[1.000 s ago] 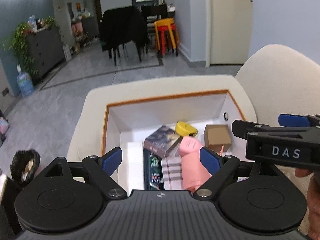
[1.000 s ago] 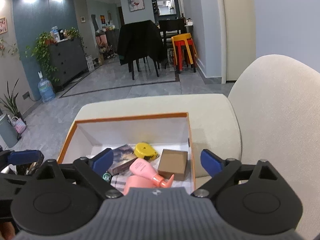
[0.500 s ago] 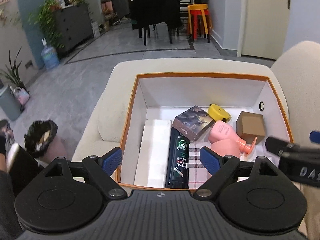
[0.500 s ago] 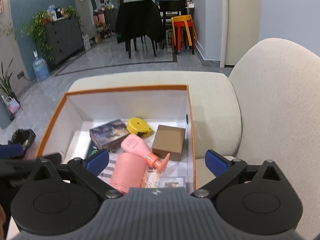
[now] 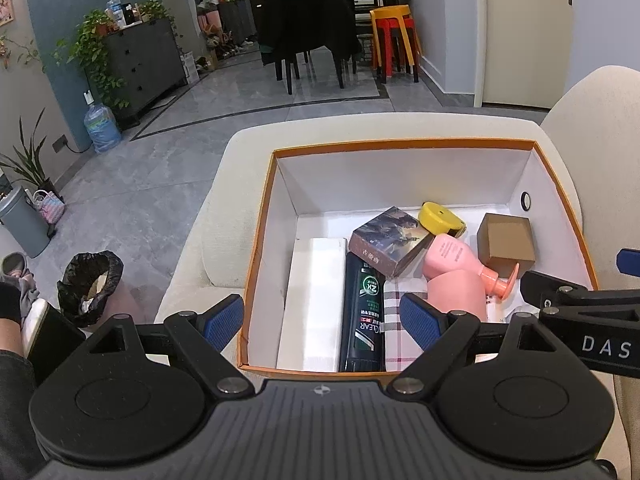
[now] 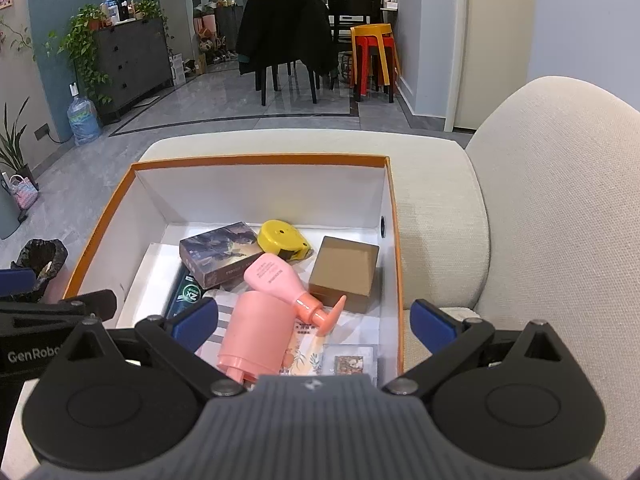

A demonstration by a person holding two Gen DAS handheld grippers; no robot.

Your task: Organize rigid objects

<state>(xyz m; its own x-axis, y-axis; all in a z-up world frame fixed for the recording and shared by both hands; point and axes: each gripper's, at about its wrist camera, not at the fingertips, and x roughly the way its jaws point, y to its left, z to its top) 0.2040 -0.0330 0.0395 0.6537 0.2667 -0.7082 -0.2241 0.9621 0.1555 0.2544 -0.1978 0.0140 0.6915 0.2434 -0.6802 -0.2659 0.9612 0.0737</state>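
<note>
An orange-rimmed white box (image 5: 400, 147) rests on a cream sofa. In it lie a long white carton (image 5: 316, 300), a black bottle (image 5: 366, 312), a dark printed box (image 5: 386, 240), a yellow tape measure (image 5: 440, 216), a brown cardboard box (image 5: 506, 240), a pink pump bottle (image 5: 456, 256) and a pink cup (image 6: 256, 328) on its side. My left gripper (image 5: 322, 320) hangs open above the box's near left edge, holding nothing. My right gripper (image 6: 314, 322) is open wide over the near right part, above the pink cup and pump bottle (image 6: 280, 280); its pads touch nothing.
The sofa's back cushion (image 6: 540, 200) rises right of the box. A bin with a black bag (image 5: 90, 280) and a person's foot (image 5: 12, 300) are on the floor at left. Cards and plaid cloth (image 6: 352, 360) line the box bottom. Grey tiled floor lies beyond.
Both views now look down into the whole box instead of across it. The right gripper sank toward the box and its jaws spread a little wider. Nothing in the box moved.
</note>
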